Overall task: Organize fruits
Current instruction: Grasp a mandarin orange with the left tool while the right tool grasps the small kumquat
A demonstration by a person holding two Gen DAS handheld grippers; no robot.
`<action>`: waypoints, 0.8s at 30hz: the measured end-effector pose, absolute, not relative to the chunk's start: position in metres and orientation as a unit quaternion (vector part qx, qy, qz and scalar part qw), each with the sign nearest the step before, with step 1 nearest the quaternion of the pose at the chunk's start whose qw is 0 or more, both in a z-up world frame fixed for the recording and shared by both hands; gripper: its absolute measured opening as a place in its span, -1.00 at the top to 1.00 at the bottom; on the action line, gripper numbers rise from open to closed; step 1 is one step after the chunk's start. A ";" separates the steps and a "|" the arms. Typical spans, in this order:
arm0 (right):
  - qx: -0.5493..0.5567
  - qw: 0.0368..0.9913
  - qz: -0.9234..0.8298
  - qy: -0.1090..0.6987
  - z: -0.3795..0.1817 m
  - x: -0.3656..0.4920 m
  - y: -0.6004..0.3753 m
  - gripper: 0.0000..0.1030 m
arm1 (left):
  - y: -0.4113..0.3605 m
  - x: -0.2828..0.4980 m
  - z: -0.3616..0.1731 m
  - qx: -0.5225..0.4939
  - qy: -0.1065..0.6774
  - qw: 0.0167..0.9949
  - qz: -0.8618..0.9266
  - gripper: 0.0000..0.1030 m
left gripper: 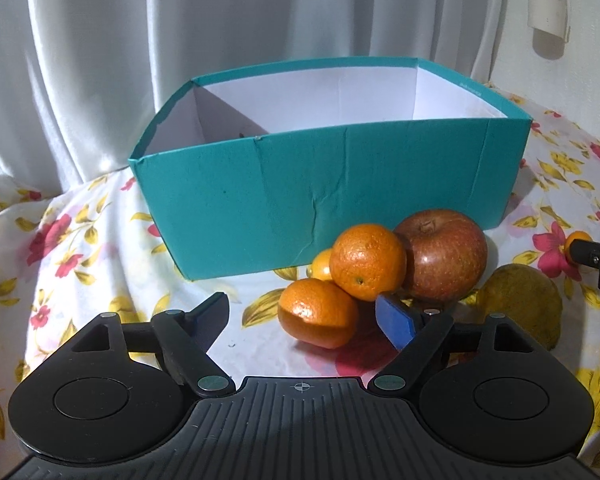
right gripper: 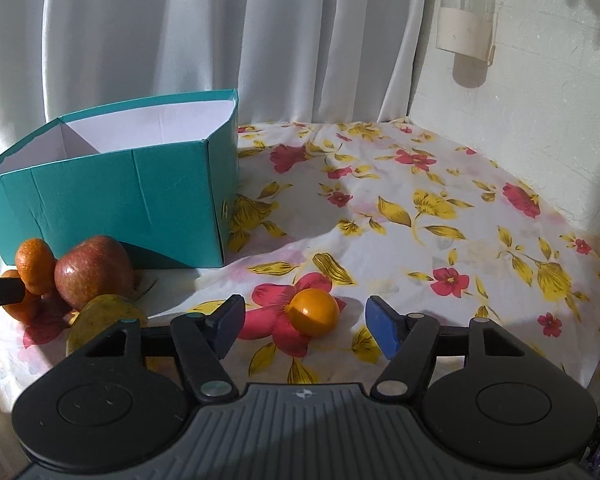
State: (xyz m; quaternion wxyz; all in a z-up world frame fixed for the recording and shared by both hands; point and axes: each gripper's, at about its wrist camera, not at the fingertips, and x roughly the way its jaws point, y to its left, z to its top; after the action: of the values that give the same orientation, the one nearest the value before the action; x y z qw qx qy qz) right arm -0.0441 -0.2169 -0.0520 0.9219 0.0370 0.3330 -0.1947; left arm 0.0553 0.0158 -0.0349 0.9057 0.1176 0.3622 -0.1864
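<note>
Nearest the left wrist camera, the left hand-held gripper (left gripper: 304,316) stood with its jaws apart, the lower orange (left gripper: 318,314) lying between them with a gap on either side, nothing pressed. Nearest the right wrist camera, the right hand-held gripper (right gripper: 304,324) likewise had its jaws apart around a small round orange fruit (right gripper: 314,312), neither pad touching it.

Just beyond the lower orange, the left view showed a second orange (left gripper: 367,261) resting against it and against a red apple (left gripper: 444,254), with a tiny yellow-orange fruit (left gripper: 321,265) tucked behind. That tiny fruit was hidden in the right view. A yellowish-green fruit (left gripper: 520,304) lay right of the apple.

All sat on the table's floral cloth (right gripper: 420,220). Only the right view showed the broad bare stretch of cloth reaching the wall (right gripper: 540,120).

Behind the fruit stood the teal box (left gripper: 300,200), open-topped; only part of its white interior showed. The curtain (left gripper: 220,20) hung farthest back.
</note>
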 end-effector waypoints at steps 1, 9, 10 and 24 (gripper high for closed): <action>0.035 0.921 -0.194 0.335 -0.054 -0.042 -0.218 -0.25 | 0.015 0.057 -0.037 0.119 0.365 0.904 -0.187 -0.65; 0.042 0.914 -0.190 0.356 -0.067 -0.029 -0.228 -0.06 | 0.007 0.068 -0.054 0.130 0.394 0.885 -0.211 -0.46; 0.043 0.913 -0.190 0.358 -0.068 -0.028 -0.228 0.00 | 0.006 0.069 -0.055 0.131 0.394 0.884 -0.214 -0.43; 0.062 0.911 -0.180 0.366 -0.075 -0.020 -0.235 0.24 | 0.012 0.068 -0.055 0.124 0.404 0.878 -0.227 -0.33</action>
State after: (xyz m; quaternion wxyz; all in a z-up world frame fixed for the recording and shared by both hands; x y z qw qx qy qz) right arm -0.0203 -0.2349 -0.0755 0.9110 0.0615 0.3659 -0.1798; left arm 0.0681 0.0120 -0.0552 0.8776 0.1244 0.4035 -0.2270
